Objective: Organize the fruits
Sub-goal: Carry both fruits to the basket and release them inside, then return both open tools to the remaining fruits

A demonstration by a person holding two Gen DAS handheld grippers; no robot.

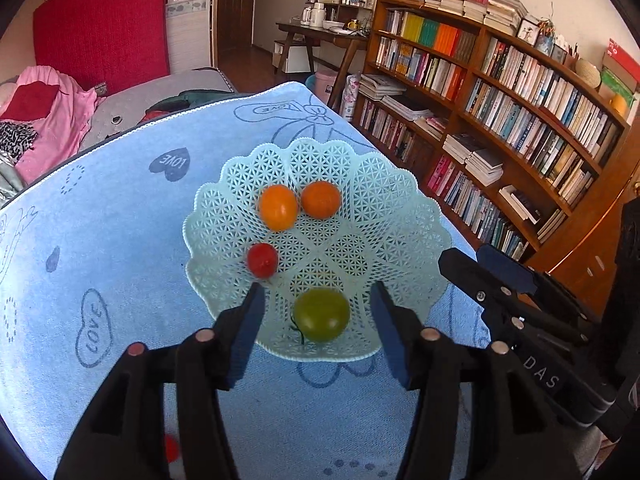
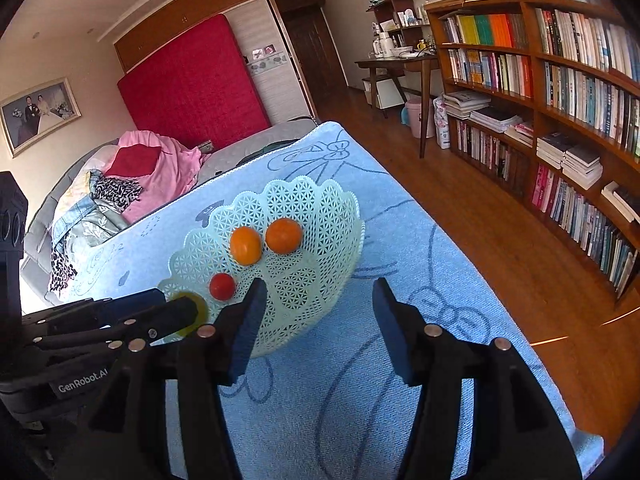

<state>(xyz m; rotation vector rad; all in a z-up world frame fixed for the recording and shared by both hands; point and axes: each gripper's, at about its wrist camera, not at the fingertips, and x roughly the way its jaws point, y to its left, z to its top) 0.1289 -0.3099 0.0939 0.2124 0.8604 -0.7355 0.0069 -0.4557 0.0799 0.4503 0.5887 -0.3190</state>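
A mint lattice basket point(image 1: 400, 208) point(image 2: 340, 216) stands on the blue cloth. In it lie two orange fruits point(image 1: 278, 207) point(image 1: 321, 199), a small red tomato point(image 1: 262, 260) point(image 2: 222, 286) and a green tomato point(image 1: 321, 314). My left gripper point(image 1: 318, 300) is open over the basket's near side. The green tomato sits between its fingers with a gap on each side. From the right wrist view the left gripper point(image 2: 180, 304) half hides that green tomato point(image 2: 198, 306). My right gripper point(image 2: 318, 300) is open and holds nothing, just off the basket's near right rim.
The blue towel point(image 1: 120, 240) covers the table, whose right edge drops to a wooden floor point(image 2: 500, 240). A bookshelf point(image 1: 520, 100) fills the right wall. A small red thing point(image 1: 172, 448) lies on the cloth under the left gripper. A bed with clothes point(image 2: 140, 168) lies beyond.
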